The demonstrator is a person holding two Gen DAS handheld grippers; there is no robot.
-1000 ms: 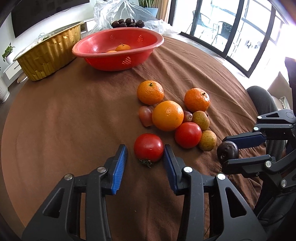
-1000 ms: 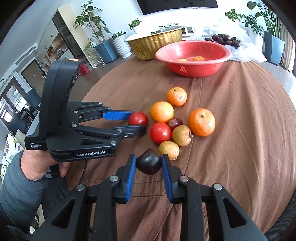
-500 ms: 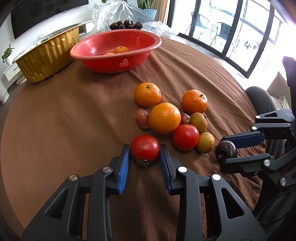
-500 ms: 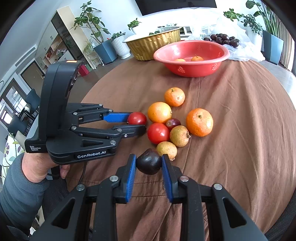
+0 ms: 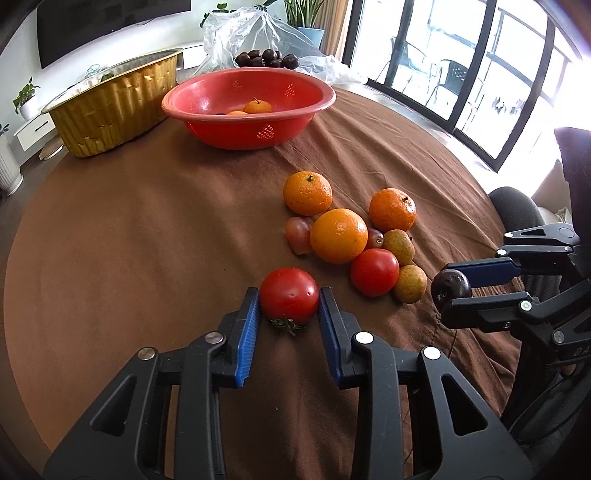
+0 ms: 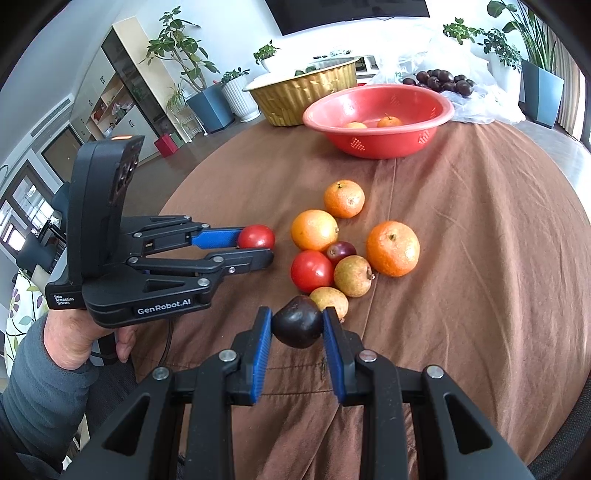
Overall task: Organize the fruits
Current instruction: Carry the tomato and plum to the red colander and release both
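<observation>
My left gripper (image 5: 289,300) is shut on a red tomato (image 5: 289,295) that rests on the brown cloth, its blue pads pressing both sides; the right wrist view shows the same tomato (image 6: 256,236) in that gripper (image 6: 258,245). My right gripper (image 6: 297,325) is shut on a dark plum (image 6: 297,322), held just above the cloth; the plum (image 5: 450,286) also shows at the right of the left wrist view. A cluster of oranges (image 5: 338,235), a second tomato (image 5: 374,272) and small brownish fruits (image 5: 410,283) lies between the grippers and the red bowl (image 5: 207,107).
The red bowl holds two small oranges (image 5: 257,106). A gold foil tray (image 5: 110,107) stands to its left. Behind lies a clear plastic bag (image 5: 255,33) with several dark plums (image 5: 266,59). A hand in a grey sleeve (image 6: 40,387) holds the left gripper.
The left jaws have narrowed onto the tomato, which stood loose between them a second ago. The left gripper edged forward a little. The right gripper and its plum have kept still.
</observation>
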